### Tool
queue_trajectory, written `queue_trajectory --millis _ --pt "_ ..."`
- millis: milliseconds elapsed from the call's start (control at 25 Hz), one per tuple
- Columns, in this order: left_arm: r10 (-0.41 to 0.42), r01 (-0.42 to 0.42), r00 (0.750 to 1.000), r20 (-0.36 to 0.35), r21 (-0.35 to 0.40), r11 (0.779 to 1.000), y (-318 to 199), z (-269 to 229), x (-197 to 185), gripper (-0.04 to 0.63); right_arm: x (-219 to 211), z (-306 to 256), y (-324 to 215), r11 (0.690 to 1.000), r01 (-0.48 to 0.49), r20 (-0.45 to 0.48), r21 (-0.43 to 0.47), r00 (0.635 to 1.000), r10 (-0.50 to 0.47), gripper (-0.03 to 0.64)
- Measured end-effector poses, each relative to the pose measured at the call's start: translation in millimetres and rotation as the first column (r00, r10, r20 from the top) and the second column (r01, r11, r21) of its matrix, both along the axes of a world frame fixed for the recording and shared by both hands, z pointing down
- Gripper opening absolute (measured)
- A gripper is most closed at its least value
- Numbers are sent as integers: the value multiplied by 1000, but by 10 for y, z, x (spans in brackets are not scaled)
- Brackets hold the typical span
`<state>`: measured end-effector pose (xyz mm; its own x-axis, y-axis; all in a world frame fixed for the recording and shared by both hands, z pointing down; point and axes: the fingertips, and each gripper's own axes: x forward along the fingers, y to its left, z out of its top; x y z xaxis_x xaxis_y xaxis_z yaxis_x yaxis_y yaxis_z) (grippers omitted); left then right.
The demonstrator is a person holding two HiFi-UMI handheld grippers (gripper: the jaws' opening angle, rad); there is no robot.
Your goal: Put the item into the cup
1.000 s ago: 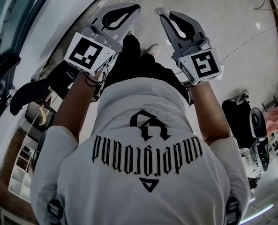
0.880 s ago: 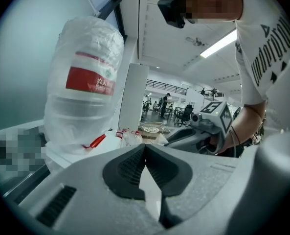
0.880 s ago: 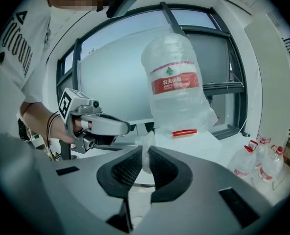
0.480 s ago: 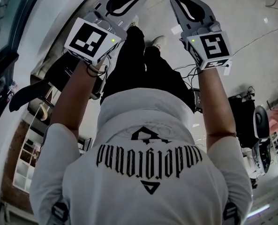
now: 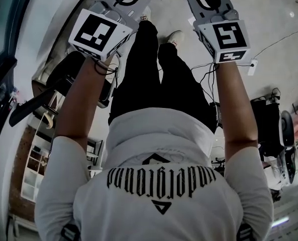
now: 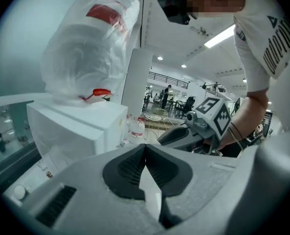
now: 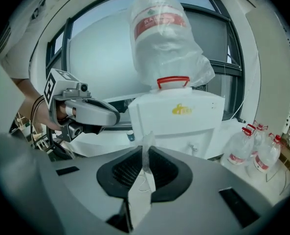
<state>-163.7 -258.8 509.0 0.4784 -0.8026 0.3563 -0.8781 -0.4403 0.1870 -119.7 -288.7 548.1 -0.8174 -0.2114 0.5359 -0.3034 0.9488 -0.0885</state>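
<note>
Pinching a thin white translucent sachet [image 7: 147, 160] in the right tool [image 7: 144, 150], left tool [image 6: 145, 147] closed empty, facing white water dispenser [image 7: 179, 119]; no cup visible, insertion not yet done.

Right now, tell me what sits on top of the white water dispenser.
A large water bottle with a red label stands on the dispenser, wrapped in a clear plastic bag; the bag hides its neck.

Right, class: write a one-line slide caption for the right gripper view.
Right gripper shut on a thin pale sachet, facing a white water dispenser topped by a bagged bottle.
</note>
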Motion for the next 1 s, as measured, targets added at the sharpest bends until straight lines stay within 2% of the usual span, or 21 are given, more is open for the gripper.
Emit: queue_trajectory --millis 320,400,640,1000 --pt "-98 92 994 -57 -96 991 -136 752 -94 15 -145 607 -152 1000 -2 -26 -10 1000 1 49" --pt "-108 101 993 -51 -112 989 -144 922 -129 14 -187 790 -182 1000 -4 -43 -21 999 3 50" --pt "-67 66 998 -11 -125 990 -202 1274 -51 14 -251 1144 -284 999 -21 -42 -44 999 20 49" --pt "-110 110 994 11 -160 981 -405 1853 -132 15 -468 1704 -520 997 -51 -66 -60 997 47 51"
